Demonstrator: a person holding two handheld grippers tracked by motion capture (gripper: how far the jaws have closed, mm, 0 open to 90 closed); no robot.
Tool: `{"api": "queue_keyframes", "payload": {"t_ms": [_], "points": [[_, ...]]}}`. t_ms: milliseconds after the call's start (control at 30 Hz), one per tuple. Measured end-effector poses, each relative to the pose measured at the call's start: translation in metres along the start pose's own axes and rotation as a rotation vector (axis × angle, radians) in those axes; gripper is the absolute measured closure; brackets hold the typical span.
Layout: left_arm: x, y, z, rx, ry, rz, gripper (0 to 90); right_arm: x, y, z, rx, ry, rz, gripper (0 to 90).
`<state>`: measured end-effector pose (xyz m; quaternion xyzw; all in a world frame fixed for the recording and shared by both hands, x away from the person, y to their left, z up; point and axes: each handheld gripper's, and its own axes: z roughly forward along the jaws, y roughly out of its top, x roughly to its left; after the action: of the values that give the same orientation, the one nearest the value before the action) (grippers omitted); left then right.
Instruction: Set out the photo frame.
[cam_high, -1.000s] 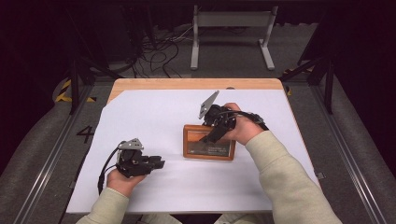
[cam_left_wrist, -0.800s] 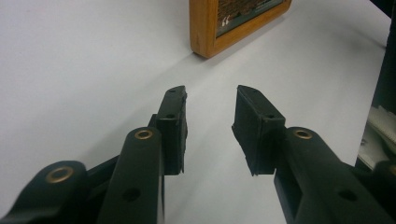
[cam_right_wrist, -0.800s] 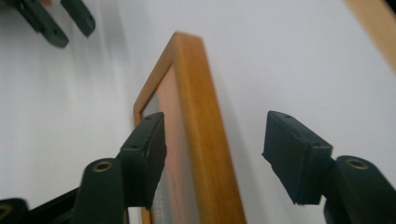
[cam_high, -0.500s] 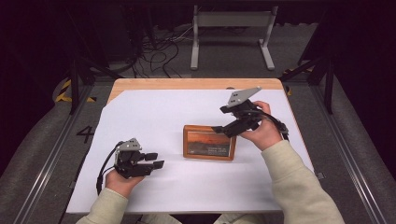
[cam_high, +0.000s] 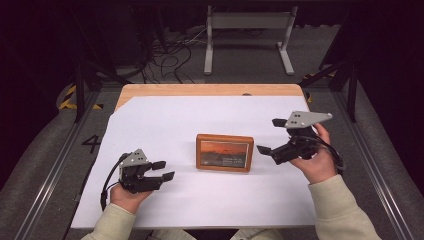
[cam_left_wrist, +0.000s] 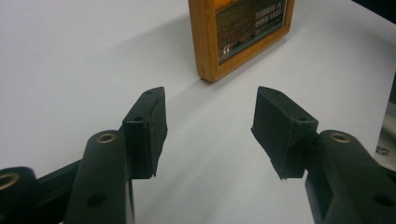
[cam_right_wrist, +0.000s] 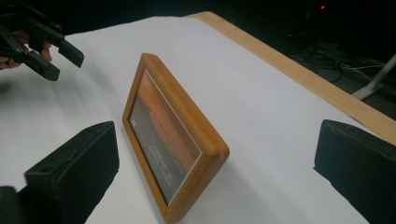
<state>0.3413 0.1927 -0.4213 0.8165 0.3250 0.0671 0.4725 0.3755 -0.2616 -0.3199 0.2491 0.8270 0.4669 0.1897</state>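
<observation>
A wooden picture frame (cam_high: 224, 152) with an orange picture stands on its long edge in the middle of the white sheet (cam_high: 200, 117), face toward the person. My right gripper (cam_high: 270, 135) is held open just right of the frame, above the sheet and apart from it. Its own view has the frame (cam_right_wrist: 173, 140) between and beyond the wide-apart jaws of the right gripper (cam_right_wrist: 215, 168). My left gripper (cam_high: 165, 170) rests open on the sheet to the frame's left. The left gripper (cam_left_wrist: 208, 126) points at the frame's corner (cam_left_wrist: 210, 51), nothing between its jaws.
The white sheet covers most of a wooden table (cam_high: 210, 90), whose bare edge runs along the far side. Beyond it, on the dark floor, are cables (cam_high: 170, 50) and a metal stand (cam_high: 247, 22). The left gripper (cam_right_wrist: 60, 63) appears far off in the right gripper view.
My right gripper let go of the frame's right end, lifted and drew away to the right, opening. The frame stayed in place. The left gripper barely moved.
</observation>
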Motion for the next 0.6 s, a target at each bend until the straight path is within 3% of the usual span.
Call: {"api": "queue_keyframes", "payload": {"t_ms": [167, 367, 600], "points": [[-0.001, -0.001, -0.004, -0.031, 0.009, 0.014, 40.4, 0.002, -0.022, -0.020, -0.086, -0.062, 0.036, 0.0], [0.002, -0.003, -0.008, -0.056, 0.040, 0.016, 36.2, 0.003, -0.054, -0.025, -0.099, -0.138, 0.074, 0.0], [0.004, -0.006, -0.010, -0.077, 0.067, 0.041, 32.2, 0.008, -0.088, -0.020, -0.136, -0.175, 0.073, 0.0]]}}
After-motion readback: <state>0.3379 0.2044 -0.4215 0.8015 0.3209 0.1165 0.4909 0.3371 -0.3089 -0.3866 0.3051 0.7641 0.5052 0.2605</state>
